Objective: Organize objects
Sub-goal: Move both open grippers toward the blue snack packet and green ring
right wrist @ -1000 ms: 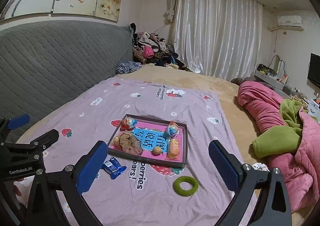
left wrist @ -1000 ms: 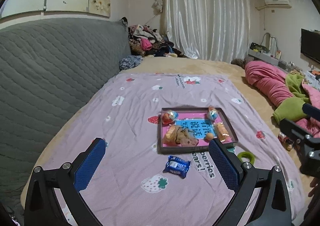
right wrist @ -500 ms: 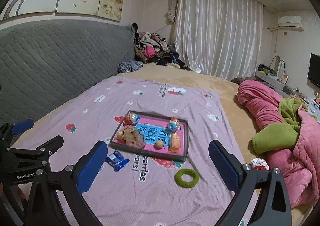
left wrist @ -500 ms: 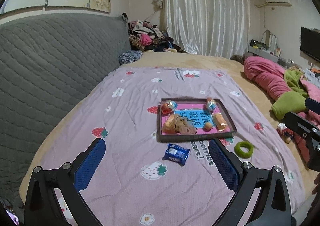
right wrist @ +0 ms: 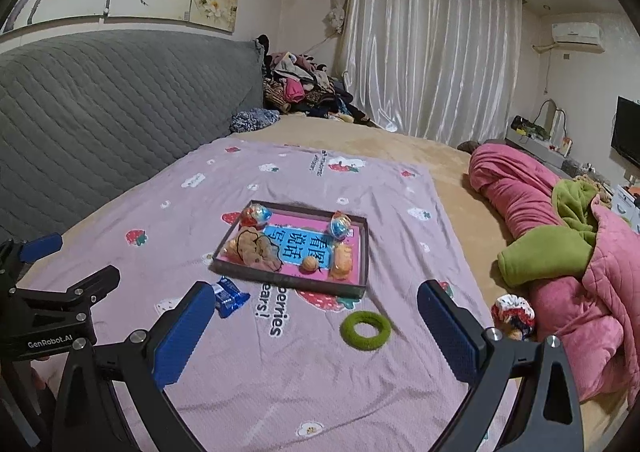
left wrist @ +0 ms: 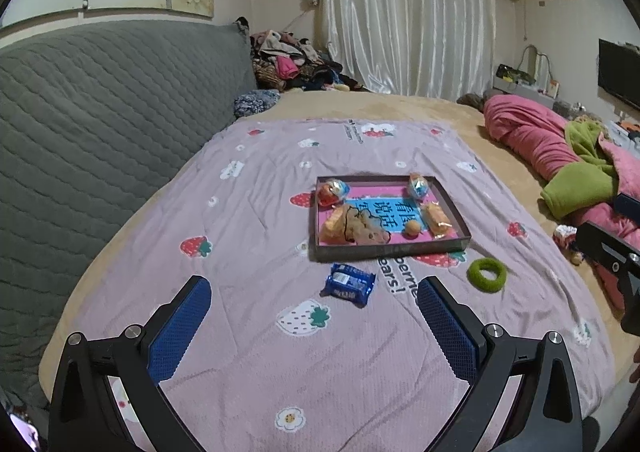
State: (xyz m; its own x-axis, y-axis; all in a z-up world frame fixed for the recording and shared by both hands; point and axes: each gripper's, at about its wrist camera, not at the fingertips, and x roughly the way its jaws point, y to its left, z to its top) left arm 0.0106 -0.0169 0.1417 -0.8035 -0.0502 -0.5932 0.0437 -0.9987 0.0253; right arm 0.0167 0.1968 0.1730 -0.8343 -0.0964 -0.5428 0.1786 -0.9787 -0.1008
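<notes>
- Left gripper [left wrist: 312, 314]: fingers spread wide, empty, held above the strawberry-print blanket [left wrist: 256, 352], apparently lined up on the packet.
- Blue snack packet [left wrist: 349, 285]: loose on the blanket, just in front of the tray, probably next to go in.
- Shallow tray [left wrist: 390, 250]: holds wrapped snacks and two foil eggs.
- Green ring [right wrist: 365, 331]: lies near the tray's front right corner, outside it.
- Right gripper [right wrist: 316, 322]: fingers apart, empty, facing the ring.
</notes>
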